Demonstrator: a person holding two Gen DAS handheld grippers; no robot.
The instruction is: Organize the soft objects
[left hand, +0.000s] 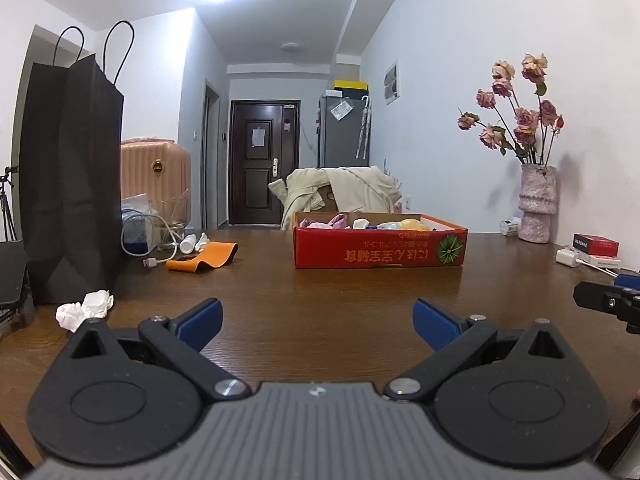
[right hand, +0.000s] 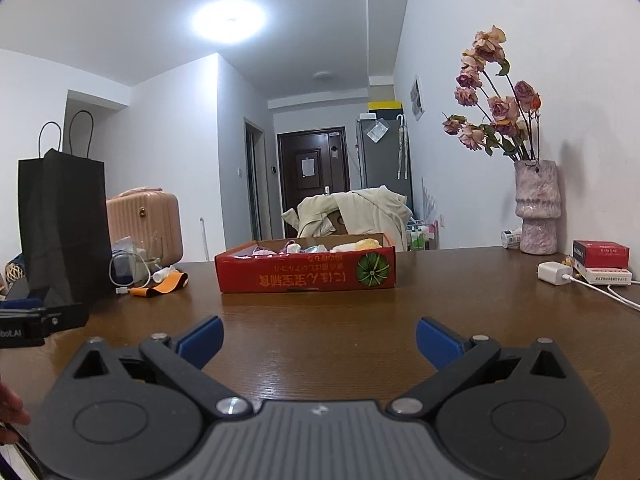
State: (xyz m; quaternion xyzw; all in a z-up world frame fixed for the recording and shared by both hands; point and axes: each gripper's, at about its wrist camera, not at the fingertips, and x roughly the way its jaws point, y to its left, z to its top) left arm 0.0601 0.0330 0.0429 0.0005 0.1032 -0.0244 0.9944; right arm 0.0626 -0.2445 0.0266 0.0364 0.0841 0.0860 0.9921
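Note:
A red cardboard box (left hand: 380,250) sits on the brown table (left hand: 320,300), and it also shows in the right wrist view (right hand: 306,272). Several soft items in pink, white, blue and yellow (left hand: 360,223) lie inside it (right hand: 316,247). My left gripper (left hand: 318,324) is open and empty, low over the table, well short of the box. My right gripper (right hand: 320,342) is open and empty, also short of the box. Each gripper's tip shows at the edge of the other's view.
A black paper bag (left hand: 70,184) stands at the left. Crumpled white tissue (left hand: 86,308), an orange band (left hand: 204,258), a cable and a small bottle lie nearby. A vase of dried roses (left hand: 538,204), a charger (right hand: 554,274) and small boxes stand at the right wall.

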